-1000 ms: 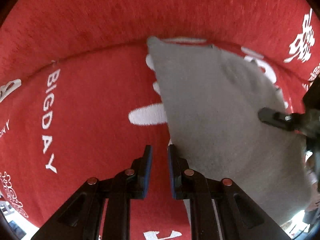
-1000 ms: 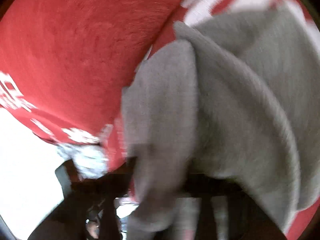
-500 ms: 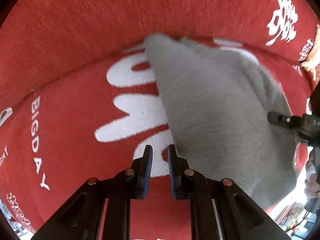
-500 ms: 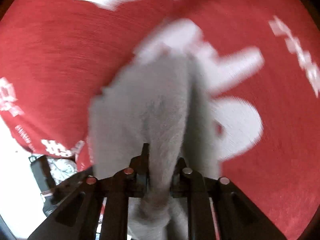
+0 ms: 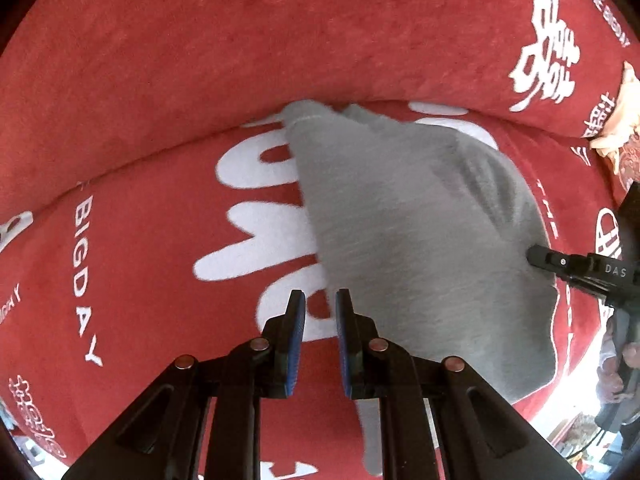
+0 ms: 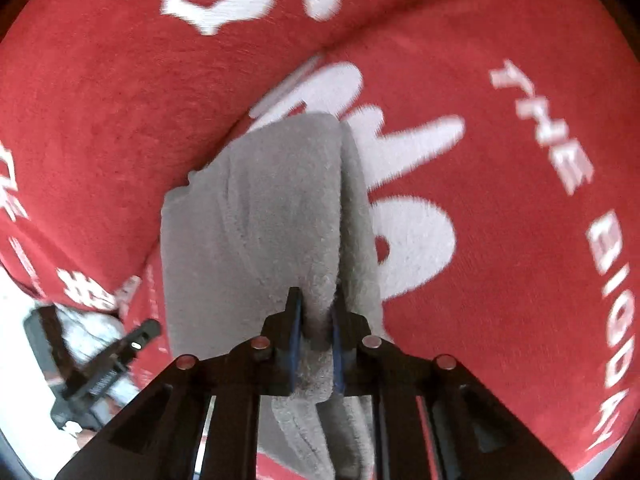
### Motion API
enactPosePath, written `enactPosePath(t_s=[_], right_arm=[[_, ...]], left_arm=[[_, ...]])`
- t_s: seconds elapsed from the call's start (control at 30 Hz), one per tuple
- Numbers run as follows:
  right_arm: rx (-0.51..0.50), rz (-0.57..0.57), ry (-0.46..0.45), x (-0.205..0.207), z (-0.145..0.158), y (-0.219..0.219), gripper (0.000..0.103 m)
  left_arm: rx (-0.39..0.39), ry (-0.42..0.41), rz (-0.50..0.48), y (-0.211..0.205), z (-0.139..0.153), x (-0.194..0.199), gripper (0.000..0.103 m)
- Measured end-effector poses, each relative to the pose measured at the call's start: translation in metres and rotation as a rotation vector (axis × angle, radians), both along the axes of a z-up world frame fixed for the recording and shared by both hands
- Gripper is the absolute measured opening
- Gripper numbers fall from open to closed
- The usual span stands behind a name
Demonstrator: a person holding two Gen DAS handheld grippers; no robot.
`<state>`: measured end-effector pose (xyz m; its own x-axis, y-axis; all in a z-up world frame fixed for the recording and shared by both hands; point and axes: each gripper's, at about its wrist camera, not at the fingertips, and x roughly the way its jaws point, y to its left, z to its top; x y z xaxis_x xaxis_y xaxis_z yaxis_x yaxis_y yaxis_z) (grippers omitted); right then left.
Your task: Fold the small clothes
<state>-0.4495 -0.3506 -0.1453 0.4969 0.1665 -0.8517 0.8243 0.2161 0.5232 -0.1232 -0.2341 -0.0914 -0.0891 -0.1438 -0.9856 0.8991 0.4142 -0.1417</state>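
Observation:
A small grey fleece garment point(image 5: 420, 240) lies spread on the red cover, its near edge running beside and under my left gripper's right finger. My left gripper point(image 5: 320, 312) points down over the cover with its jaws a narrow gap apart and only red and white fabric showing between them. My right gripper point(image 6: 316, 312) is closing its jaws on a bunched fold of the same garment point(image 6: 280, 208), and the pads press on it. In the left wrist view the right gripper point(image 5: 538, 258) sits at the garment's right edge. The left gripper point(image 6: 150, 326) shows at the lower left of the right wrist view.
A red plush cover point(image 5: 160, 240) with large white lettering lies under everything, and a crease point(image 5: 140, 156) runs across it where it rises at the back. A cream patterned thing point(image 5: 624, 120) sits at the far right. Bright floor shows past the cover's lower right edge point(image 5: 568, 412).
The left view has pulled back and up, so more white lettering shows. The garment, earlier blurred and draped over the right camera, now hangs as a neat fold from the right jaws.

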Motion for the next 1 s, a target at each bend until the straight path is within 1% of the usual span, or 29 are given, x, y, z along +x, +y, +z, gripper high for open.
enactPosePath(t_s=[0.03, 0.07, 0.13, 0.17, 0.2, 0.27, 0.33, 0.4, 0.5, 0.53, 0.57, 0.6, 0.67, 0.73, 0.77, 0.8, 0.83, 0.87, 0.9, 0.97, 1.0], right_arm=[[-0.041, 0.021, 0.033, 0.004, 0.004, 0.000, 0.010], [-0.062, 0.030, 0.066, 0.007, 0.004, 0.000, 0.010], [-0.064, 0.010, 0.145, 0.005, -0.001, -0.002, 0.011], [-0.044, -0.021, 0.143, -0.001, -0.003, -0.003, 0.011], [-0.035, -0.040, 0.139, -0.013, -0.002, -0.008, 0.011], [-0.045, -0.057, 0.153, -0.023, 0.007, -0.005, 0.011], [-0.043, -0.059, 0.128, -0.028, 0.018, 0.001, 0.011], [-0.025, -0.055, 0.079, -0.037, 0.029, 0.008, 0.012], [-0.015, -0.004, 0.009, -0.030, 0.045, 0.026, 0.012], [-0.011, 0.029, -0.016, -0.023, 0.049, 0.035, 0.012], [-0.004, 0.054, -0.027, -0.024, 0.051, 0.037, 0.012], [0.007, 0.088, -0.034, -0.021, 0.050, 0.044, 0.012], [0.012, 0.160, -0.007, -0.009, 0.041, 0.060, 0.012], [0.009, 0.214, 0.071, -0.006, 0.026, 0.071, 0.012], [0.016, 0.231, 0.113, -0.009, 0.015, 0.075, 0.011], [0.033, 0.229, 0.143, -0.014, 0.005, 0.077, 0.010], [0.059, 0.214, 0.149, -0.022, -0.005, 0.078, 0.004], [0.067, 0.190, 0.127, -0.029, -0.008, 0.078, 0.000], [0.070, 0.175, 0.115, -0.034, -0.008, 0.077, 0.000], [0.073, 0.155, 0.109, -0.039, -0.005, 0.076, 0.000], [0.069, 0.158, 0.115, -0.039, -0.005, 0.077, 0.000]], left_arm=[[-0.003, 0.001, -0.003, -0.004, -0.001, -0.002, 0.016], [-0.002, 0.004, -0.008, -0.005, -0.003, -0.007, 0.016], [0.027, 0.016, -0.030, -0.013, -0.013, -0.018, 0.016], [0.062, -0.009, -0.040, -0.012, -0.020, -0.023, 0.016], [0.078, -0.033, -0.050, -0.012, -0.023, -0.027, 0.016], [0.086, -0.063, -0.072, -0.007, -0.020, -0.030, 0.016], [0.107, -0.047, -0.078, -0.002, -0.018, -0.029, 0.016], [0.120, -0.023, -0.066, 0.002, -0.014, -0.026, 0.016], [0.082, 0.027, -0.039, 0.009, 0.000, -0.023, 0.016], [0.069, 0.038, -0.035, 0.011, 0.005, -0.027, 0.016], [0.063, 0.047, -0.040, 0.012, 0.007, -0.032, 0.016], [0.070, 0.048, -0.048, 0.013, 0.006, -0.039, 0.016], [0.088, 0.017, -0.057, 0.018, -0.001, -0.051, 0.016], [0.084, -0.006, -0.066, 0.026, -0.009, -0.059, 0.017], [0.081, -0.012, -0.060, 0.028, -0.012, -0.060, 0.024], [0.076, -0.018, -0.051, 0.030, -0.013, -0.059, 0.035], [0.077, -0.043, -0.043, 0.034, -0.013, -0.057, 0.044], [0.082, -0.065, -0.042, 0.036, -0.015, -0.056, 0.057], [0.083, -0.070, -0.044, 0.037, -0.016, -0.054, 0.059], [0.092, -0.032, -0.032, 0.044, -0.017, -0.048, 0.059], [0.097, -0.028, -0.022, 0.047, -0.016, -0.046, 0.059]])
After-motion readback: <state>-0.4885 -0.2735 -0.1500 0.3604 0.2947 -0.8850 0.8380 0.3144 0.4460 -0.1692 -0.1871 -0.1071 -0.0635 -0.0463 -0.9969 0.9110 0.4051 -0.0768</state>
